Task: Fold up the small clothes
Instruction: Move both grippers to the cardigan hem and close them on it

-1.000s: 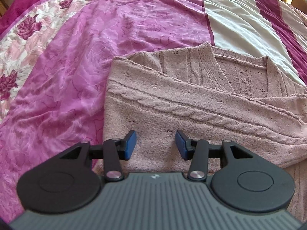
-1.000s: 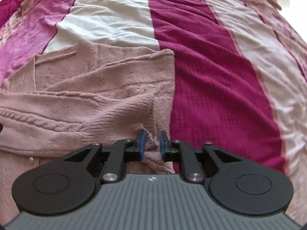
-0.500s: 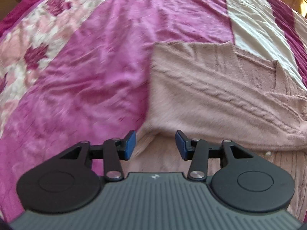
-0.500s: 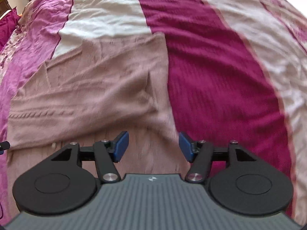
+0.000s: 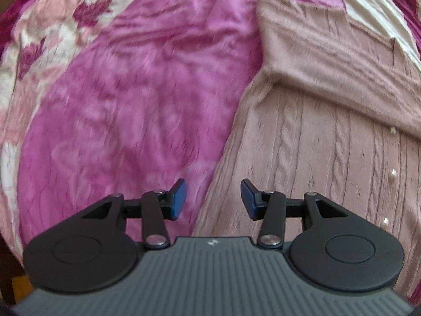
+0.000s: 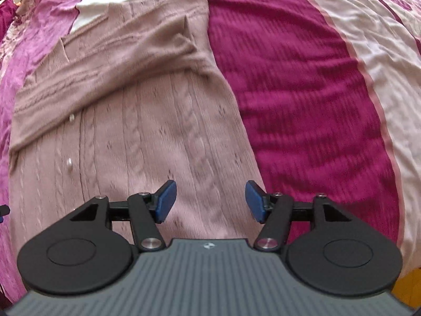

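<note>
Here, the pink cardigan [image 6: 147, 121] lies on the bed [image 6: 302, 92], sleeves folded across; the left gripper [image 5: 213, 201] and right gripper [image 6: 210, 201] gape empty, and dragging the hem could undo them

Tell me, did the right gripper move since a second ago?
Yes. The right gripper has backed down the pink cardigan, from the folded sleeve toward the hem, near its edge by the bedspread's magenta stripe. Its jaws have just opened, empty.
</note>
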Available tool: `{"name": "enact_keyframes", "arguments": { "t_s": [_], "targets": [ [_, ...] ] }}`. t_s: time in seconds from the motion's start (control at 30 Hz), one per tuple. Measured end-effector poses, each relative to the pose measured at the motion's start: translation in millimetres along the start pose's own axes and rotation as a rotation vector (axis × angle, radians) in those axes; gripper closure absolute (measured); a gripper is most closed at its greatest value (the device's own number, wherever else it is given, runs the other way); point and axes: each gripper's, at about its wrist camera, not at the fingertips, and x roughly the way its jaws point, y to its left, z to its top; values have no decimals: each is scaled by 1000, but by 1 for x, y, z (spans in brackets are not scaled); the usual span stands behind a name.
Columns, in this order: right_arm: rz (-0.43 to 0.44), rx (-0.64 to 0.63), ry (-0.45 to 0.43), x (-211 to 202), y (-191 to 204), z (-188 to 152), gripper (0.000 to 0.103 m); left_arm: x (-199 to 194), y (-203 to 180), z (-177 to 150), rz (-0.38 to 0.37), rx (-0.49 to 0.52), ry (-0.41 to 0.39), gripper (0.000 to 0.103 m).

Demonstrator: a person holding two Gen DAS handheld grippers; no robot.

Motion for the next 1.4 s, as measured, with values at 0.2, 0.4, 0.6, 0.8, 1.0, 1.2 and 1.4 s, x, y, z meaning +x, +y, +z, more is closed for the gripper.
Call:
{"name": "enact_keyframes", "arguments": {
  "t_s": [0.2, 0.4, 0.6, 0.8, 1.0, 1.2, 1.4],
  "targets": [
    [-13, -11, 35, -2, -7, -22, 37, 0, 8, -26, -4, 18, 66, 56],
    [-18, -17, 58, -1, -11, -41, 26, 1, 13, -43, -31, 14, 112, 45],
    [-33, -18, 69, 3, -12, -56, 23, 2, 8, -52, -58, 62, 134, 43],
    [-30, 0, 85, 10, -14, -65, 19, 4, 6, -55, -64, 99, 138, 42],
    [-36, 2, 74, 11, -13, -68, 17, 5, 8, -58, -66, 104, 138, 40],
    [-43, -7, 77, 16, -6, -72, 15, 12, 9, -58, -54, 100, 155, 39],
    [-36, -13, 70, 13, -2, -74, 26, 13, 4, -55, -41, 122, 157, 40]
  ]
}}
